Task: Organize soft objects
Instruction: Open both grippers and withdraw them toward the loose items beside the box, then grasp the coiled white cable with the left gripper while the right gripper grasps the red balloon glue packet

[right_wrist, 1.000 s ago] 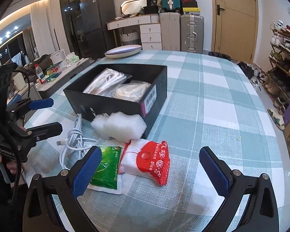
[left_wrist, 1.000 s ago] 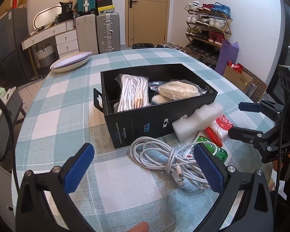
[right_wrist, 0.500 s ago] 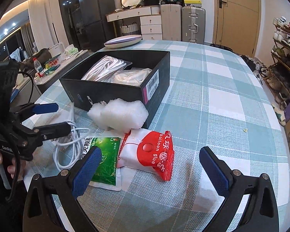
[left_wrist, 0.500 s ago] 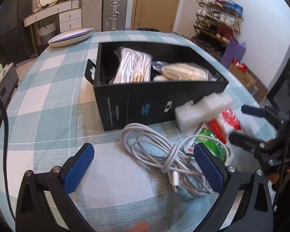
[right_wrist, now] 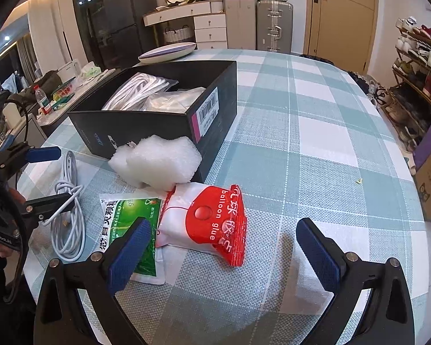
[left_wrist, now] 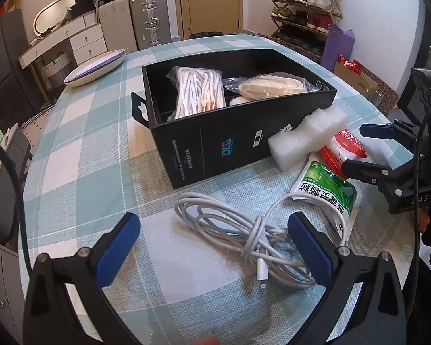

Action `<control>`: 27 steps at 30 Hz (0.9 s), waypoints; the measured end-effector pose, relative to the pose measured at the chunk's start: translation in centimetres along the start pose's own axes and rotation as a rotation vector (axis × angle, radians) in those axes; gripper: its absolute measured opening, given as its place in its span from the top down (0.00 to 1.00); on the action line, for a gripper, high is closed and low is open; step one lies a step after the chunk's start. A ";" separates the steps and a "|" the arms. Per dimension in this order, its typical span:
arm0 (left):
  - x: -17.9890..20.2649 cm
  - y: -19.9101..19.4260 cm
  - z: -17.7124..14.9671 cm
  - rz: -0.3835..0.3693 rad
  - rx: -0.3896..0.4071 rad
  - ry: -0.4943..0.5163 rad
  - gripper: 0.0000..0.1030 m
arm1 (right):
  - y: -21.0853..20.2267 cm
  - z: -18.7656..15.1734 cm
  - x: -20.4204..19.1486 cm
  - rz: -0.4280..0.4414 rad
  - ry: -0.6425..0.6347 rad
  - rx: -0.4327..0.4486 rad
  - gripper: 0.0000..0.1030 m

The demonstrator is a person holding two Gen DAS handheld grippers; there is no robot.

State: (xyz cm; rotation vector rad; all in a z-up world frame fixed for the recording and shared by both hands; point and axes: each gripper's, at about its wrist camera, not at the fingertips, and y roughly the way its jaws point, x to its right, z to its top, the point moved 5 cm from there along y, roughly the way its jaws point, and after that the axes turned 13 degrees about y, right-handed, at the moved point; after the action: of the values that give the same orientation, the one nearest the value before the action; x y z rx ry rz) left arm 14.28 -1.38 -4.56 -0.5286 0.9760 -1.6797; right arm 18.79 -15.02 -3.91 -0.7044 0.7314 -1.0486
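A black box (left_wrist: pixel 232 143) (right_wrist: pixel 146 126) on the checked table holds bagged white cords (left_wrist: pixel 199 93) and a bagged beige bundle (left_wrist: pixel 270 86). In front of it lie a coiled white cable (left_wrist: pixel 244 233) (right_wrist: pixel 67 215), a white foam block (left_wrist: pixel 307 136) (right_wrist: pixel 158 162), a green packet (left_wrist: pixel 327 189) (right_wrist: pixel 129 224) and a red balloon-glue packet (left_wrist: pixel 344 146) (right_wrist: pixel 212 221). My left gripper (left_wrist: pixel 212 247) is open, its fingers either side of the cable. My right gripper (right_wrist: pixel 224 250) is open, low over the red packet.
A white oval dish (left_wrist: pixel 96 67) (right_wrist: pixel 166 50) sits at the table's far side. Suitcases (left_wrist: pixel 149 18), drawers and a door stand behind. A shoe rack (left_wrist: pixel 304 3) is at the right. The table edge curves near both grippers.
Both grippers have come down and forward towards the items in front of the box. The left one has closed in on the cable, the right one on the red packet. Jaws stay open.
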 end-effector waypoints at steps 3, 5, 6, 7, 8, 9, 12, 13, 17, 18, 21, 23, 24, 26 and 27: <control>-0.2 0.2 0.0 -0.023 -0.005 -0.015 0.00 | 0.4 0.0 -0.3 -0.006 -0.001 -0.005 0.01; -0.2 0.4 -0.2 -0.040 -0.006 -0.023 0.00 | 0.7 -0.1 -0.4 -0.008 -0.002 -0.014 0.02; -0.1 0.5 -0.3 -0.051 -0.011 -0.030 0.00 | 0.9 -0.2 -0.5 -0.008 -0.004 -0.017 0.03; -0.2 0.6 -0.3 -0.064 -0.013 -0.041 0.01 | 0.9 -0.2 -0.6 -0.005 -0.004 -0.021 0.07; -0.2 0.8 -0.4 -0.074 -0.014 -0.052 0.01 | 0.9 -0.2 -0.6 0.005 -0.003 -0.022 0.10; -0.3 0.9 -0.5 -0.084 -0.015 -0.060 0.02 | 0.9 -0.3 -0.7 0.011 -0.003 -0.021 0.11; -0.3 1.0 -0.6 -0.129 -0.006 -0.090 0.09 | 0.8 -0.4 -0.9 0.022 -0.010 -0.018 0.17; -0.3 1.1 -0.6 -0.137 -0.004 -0.101 0.12 | 0.8 -0.4 -1.0 0.023 -0.010 -0.017 0.18; 0.2 0.8 -0.5 -0.158 0.015 -0.098 0.24 | 0.7 -0.4 -1.1 0.034 -0.014 -0.016 0.24; 0.3 0.8 -0.5 -0.162 0.019 -0.097 0.28 | 0.7 -0.4 -1.2 0.036 -0.015 -0.016 0.25; 0.6 0.5 -0.5 -0.184 0.031 -0.091 0.36 | 0.6 -0.5 -1.3 0.042 -0.018 -0.017 0.28; 0.9 0.3 -0.4 -0.208 0.038 -0.087 0.45 | 0.6 -0.5 -1.3 0.045 -0.022 -0.019 0.30; 1.0 0.2 -0.4 -0.211 0.044 -0.081 0.50 | 0.6 -0.5 -1.3 0.048 -0.023 -0.020 0.31; 1.2 -0.1 -0.4 -0.214 0.050 -0.071 0.54 | 0.5 -0.5 -1.3 0.049 -0.025 -0.019 0.35; 1.2 -0.2 -0.4 -0.218 0.052 -0.070 0.55 | 0.4 -0.5 -1.3 0.053 -0.025 -0.018 0.36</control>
State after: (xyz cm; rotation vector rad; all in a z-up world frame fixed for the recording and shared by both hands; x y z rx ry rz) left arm 13.50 -2.39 -4.78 -0.6743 0.8454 -1.8610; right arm 18.21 -13.79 -4.29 -0.7086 0.7355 -0.9844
